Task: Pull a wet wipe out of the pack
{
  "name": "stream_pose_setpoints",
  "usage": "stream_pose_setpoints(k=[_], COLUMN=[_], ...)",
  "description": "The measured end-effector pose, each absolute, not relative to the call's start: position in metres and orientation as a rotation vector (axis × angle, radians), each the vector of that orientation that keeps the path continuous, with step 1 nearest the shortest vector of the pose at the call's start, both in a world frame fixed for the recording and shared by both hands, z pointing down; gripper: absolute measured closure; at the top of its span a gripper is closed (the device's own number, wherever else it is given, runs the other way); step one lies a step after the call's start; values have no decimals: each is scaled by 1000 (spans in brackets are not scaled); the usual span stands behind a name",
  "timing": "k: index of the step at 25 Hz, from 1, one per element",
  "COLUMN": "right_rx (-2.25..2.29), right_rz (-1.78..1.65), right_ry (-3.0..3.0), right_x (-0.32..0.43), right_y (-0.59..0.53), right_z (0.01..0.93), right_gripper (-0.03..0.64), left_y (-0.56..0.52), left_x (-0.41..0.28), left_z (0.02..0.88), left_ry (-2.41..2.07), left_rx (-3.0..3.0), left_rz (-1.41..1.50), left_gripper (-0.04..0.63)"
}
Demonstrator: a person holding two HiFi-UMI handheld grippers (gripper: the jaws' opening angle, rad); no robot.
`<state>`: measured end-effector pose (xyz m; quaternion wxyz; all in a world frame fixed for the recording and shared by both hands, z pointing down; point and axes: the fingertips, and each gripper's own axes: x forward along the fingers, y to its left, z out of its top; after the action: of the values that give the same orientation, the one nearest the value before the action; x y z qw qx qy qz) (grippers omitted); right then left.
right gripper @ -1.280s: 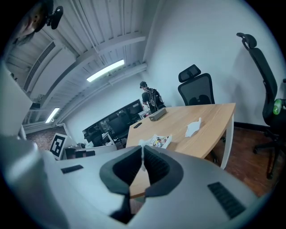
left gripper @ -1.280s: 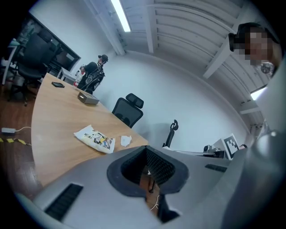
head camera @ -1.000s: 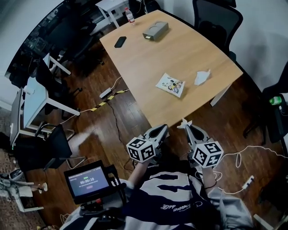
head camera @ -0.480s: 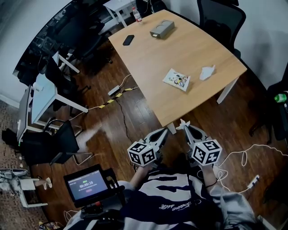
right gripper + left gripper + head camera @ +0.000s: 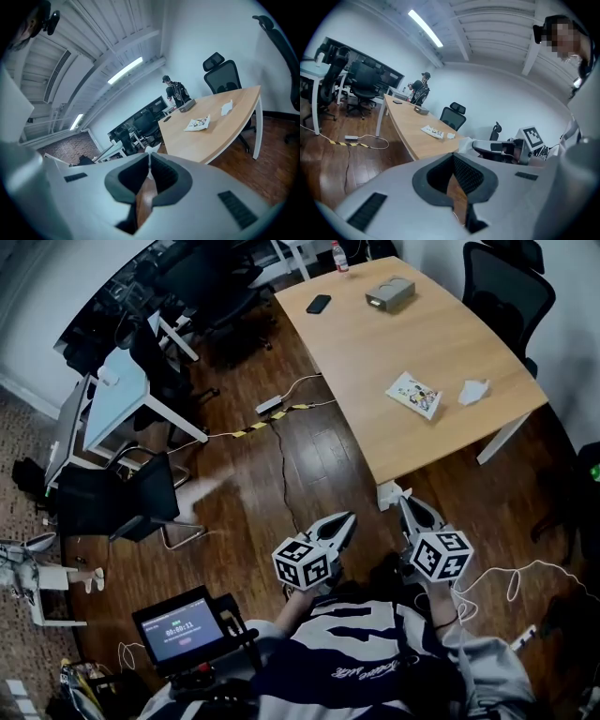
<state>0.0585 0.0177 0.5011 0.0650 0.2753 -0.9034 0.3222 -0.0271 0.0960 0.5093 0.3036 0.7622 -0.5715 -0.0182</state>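
Wipe pack (image 5: 413,395) on table (image 5: 375,362), well beyond right tongs (image 5: 405,501) gripping wipe (image 5: 387,493).

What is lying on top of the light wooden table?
A flat printed wipe pack, a crumpled white wipe beside it, and farther off a grey box and a black phone. Anything under the pack is covered.

From the left claw (image 5: 348,519) and the right claw (image 5: 403,500) to the worktop (image 5: 375,362), the way is free over bare floor (image 5: 309,465). The middle of the worktop is bare. The wipe pack (image 5: 413,395) and a crumpled wipe (image 5: 473,391) lie near its right edge, and a grey box (image 5: 390,294) and a phone (image 5: 319,304) lie at the far end.
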Motion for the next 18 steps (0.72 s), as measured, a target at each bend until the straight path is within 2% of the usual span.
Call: stream_pose_setpoints(k=[9, 18], right_rx=[855, 920], right_rz=[971, 897], right_ry=[-2741, -2730], right_x=[47, 86], right_y=[89, 159], right_z=[488, 488], right_gripper=[606, 606], left_y=[184, 230], left_x=[-44, -11], left_z=[510, 514], left_ry=[-1553, -1490], left_rx=[1978, 2041], left_rz=[-90, -119], left_gripper=[592, 592])
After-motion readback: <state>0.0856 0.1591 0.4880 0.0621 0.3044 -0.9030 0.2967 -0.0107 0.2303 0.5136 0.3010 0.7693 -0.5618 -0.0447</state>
